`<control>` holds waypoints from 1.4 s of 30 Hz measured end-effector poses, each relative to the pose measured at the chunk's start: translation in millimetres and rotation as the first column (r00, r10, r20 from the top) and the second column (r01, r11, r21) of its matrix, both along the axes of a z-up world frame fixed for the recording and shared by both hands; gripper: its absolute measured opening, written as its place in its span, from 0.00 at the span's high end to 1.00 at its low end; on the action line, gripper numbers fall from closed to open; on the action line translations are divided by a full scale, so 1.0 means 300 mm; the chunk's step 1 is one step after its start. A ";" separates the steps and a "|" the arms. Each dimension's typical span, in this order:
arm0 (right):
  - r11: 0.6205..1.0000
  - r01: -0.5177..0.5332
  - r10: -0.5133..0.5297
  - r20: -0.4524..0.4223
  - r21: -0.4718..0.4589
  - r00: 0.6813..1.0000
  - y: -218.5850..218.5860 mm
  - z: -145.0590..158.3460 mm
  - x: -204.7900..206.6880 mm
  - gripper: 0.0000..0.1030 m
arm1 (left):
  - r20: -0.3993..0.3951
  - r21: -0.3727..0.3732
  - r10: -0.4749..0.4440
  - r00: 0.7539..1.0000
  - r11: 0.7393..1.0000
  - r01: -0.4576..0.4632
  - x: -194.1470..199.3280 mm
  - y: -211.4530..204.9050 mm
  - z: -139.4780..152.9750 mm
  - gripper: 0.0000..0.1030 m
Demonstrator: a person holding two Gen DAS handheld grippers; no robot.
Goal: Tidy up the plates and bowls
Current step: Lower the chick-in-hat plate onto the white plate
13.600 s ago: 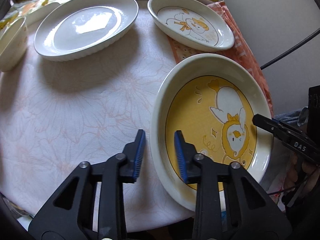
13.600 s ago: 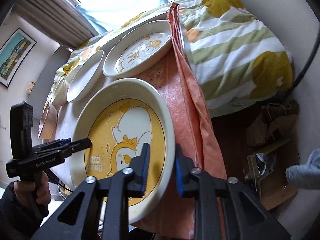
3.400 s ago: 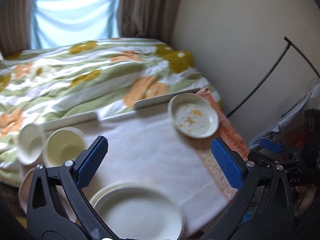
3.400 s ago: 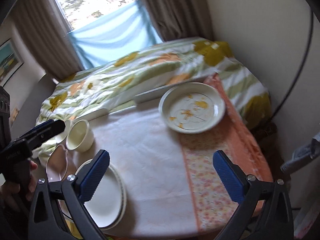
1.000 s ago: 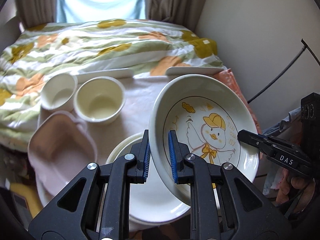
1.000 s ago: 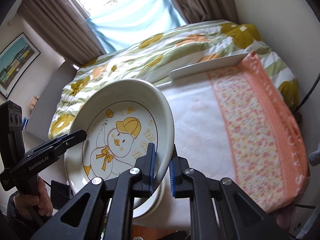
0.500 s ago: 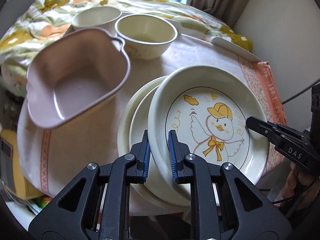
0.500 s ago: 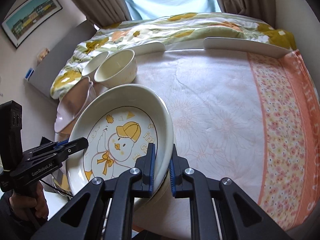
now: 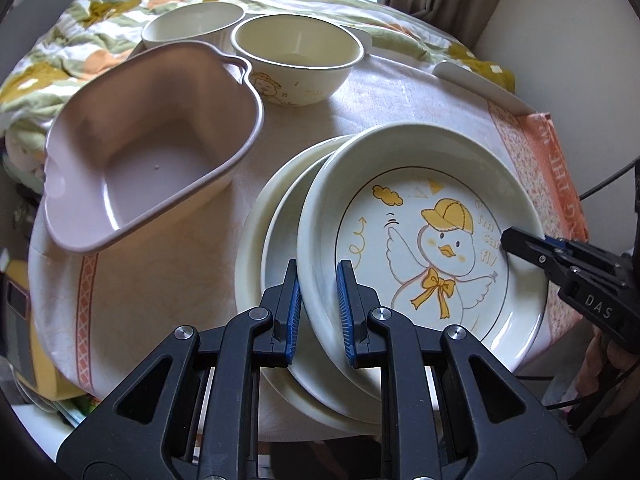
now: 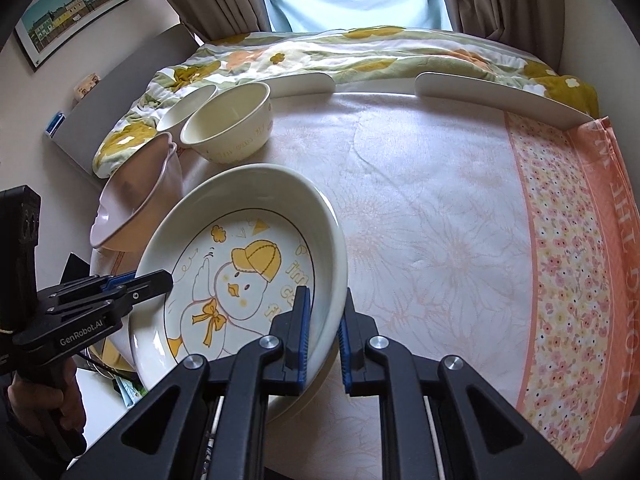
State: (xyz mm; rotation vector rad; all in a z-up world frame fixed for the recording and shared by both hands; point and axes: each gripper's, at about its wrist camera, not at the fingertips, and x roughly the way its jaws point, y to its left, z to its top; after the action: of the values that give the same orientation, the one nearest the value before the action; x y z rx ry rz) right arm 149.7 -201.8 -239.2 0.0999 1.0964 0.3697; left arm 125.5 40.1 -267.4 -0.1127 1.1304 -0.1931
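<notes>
Both grippers, left gripper (image 9: 318,308) marked "GenRobot.AI" and right gripper (image 10: 323,320) marked "DAS", clamp the duck plate (image 9: 420,240).

Right claw (image 9: 520,245) body, seen from the left wrist view — white letters "DAS". Left claw (image 10: 160,280) body, seen from the right wrist view — "GenRobot.AI". Duck plate (image 9: 424,248) — yellow lettering "I'm", "can", "fly", partly covered. Orange cloth border (image 10: 616,240) — large pale capitals, only "THE" readable. Cream bowl (image 10: 228,128) side — yellow writing, too small to read.
</notes>
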 end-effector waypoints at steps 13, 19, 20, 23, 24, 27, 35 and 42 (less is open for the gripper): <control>1.000 -0.002 0.002 0.016 -0.031 1.000 0.011 -0.001 -0.012 0.88 | 0.022 0.160 -0.037 0.999 0.987 0.033 0.001 -0.074 0.008 0.85; 0.999 -0.001 0.001 0.010 -0.034 1.000 0.013 -0.002 -0.011 0.88 | 0.040 0.255 -0.058 0.997 0.966 0.046 -0.002 -0.105 0.018 0.84; 0.999 -0.001 0.001 0.009 -0.034 1.000 0.013 -0.003 -0.011 0.88 | 0.043 0.273 -0.063 0.997 0.961 0.049 -0.001 -0.116 0.021 0.84; 0.999 0.000 0.000 0.006 -0.036 1.000 0.014 -0.003 -0.009 0.88 | 0.046 0.297 -0.073 0.996 0.953 0.056 -0.002 -0.122 0.021 0.84; 0.999 0.000 0.000 0.005 -0.037 1.000 0.015 -0.002 -0.009 0.88 | 0.046 0.297 -0.073 0.996 0.953 0.057 -0.001 -0.119 0.021 0.84; 0.999 -0.002 0.002 0.006 -0.043 1.000 0.016 -0.003 -0.009 0.88 | 0.048 0.316 -0.078 0.996 0.947 0.059 0.000 -0.123 0.022 0.84; 0.993 -0.028 0.033 0.042 -0.114 0.999 0.046 0.002 -0.015 0.88 | 0.086 0.415 -0.126 0.988 0.906 0.079 -0.009 -0.151 0.034 0.84; 0.986 -0.045 0.054 0.047 -0.158 0.997 0.071 -0.012 -0.022 0.86 | 0.085 0.425 -0.126 0.988 0.902 0.078 -0.009 -0.136 0.036 0.84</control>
State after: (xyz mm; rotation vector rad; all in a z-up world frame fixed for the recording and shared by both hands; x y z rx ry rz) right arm 143.1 -180.6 -242.9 -0.0763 1.0750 0.3274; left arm 123.0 -0.7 -256.5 0.3399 1.0445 -0.0437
